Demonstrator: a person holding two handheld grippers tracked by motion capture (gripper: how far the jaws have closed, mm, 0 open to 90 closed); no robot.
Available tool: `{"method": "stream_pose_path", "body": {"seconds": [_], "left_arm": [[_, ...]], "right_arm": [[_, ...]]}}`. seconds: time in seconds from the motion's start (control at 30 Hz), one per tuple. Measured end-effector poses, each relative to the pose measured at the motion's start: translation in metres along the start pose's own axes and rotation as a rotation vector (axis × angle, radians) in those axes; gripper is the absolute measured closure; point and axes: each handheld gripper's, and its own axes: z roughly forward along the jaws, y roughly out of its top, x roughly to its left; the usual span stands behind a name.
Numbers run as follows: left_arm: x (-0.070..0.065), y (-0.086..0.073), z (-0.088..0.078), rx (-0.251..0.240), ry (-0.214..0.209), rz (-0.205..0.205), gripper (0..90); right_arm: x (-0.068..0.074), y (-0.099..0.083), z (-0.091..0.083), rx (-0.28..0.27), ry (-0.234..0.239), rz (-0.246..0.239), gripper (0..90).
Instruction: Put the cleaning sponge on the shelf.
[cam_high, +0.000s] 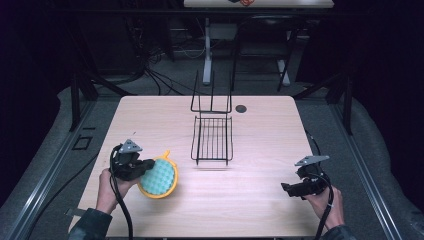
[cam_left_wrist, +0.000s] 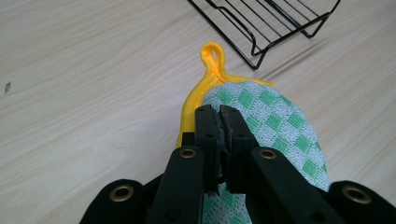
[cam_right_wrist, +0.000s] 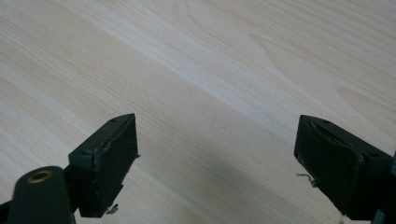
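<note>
A round pot holder of green-and-white checked cloth with a yellow border and hanging loop is seen on the near left part of the pale wooden worktop, resting partly on the surface and partly raised at the side where it is gripped. The left claw is pressed together on the pot holder's edge; in the left gripper view the two black jaws are seen closed on the cloth near its yellow border, with the loop pointing away from the claw toward the rack. A black wire rack with an upright back stands at the middle of the worktop, apart from the pot holder and beyond it to the right. The right claw is held near the right front edge, well apart from the pot holder, and its jaws are spread wide over bare wood in the right gripper view. A small dark round disc is set in the worktop just behind the rack.
</note>
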Motion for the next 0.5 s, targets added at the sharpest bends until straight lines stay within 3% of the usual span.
{"method": "stream_pose_path", "body": {"seconds": [0.5], "left_arm": [[-0.006, 0.02, 0.002, -0.024, -0.018, 0.02, 86.8]], "right_arm": [[0.0, 0.0, -0.003, -0.01, -0.005, -0.004, 13.2]]}}
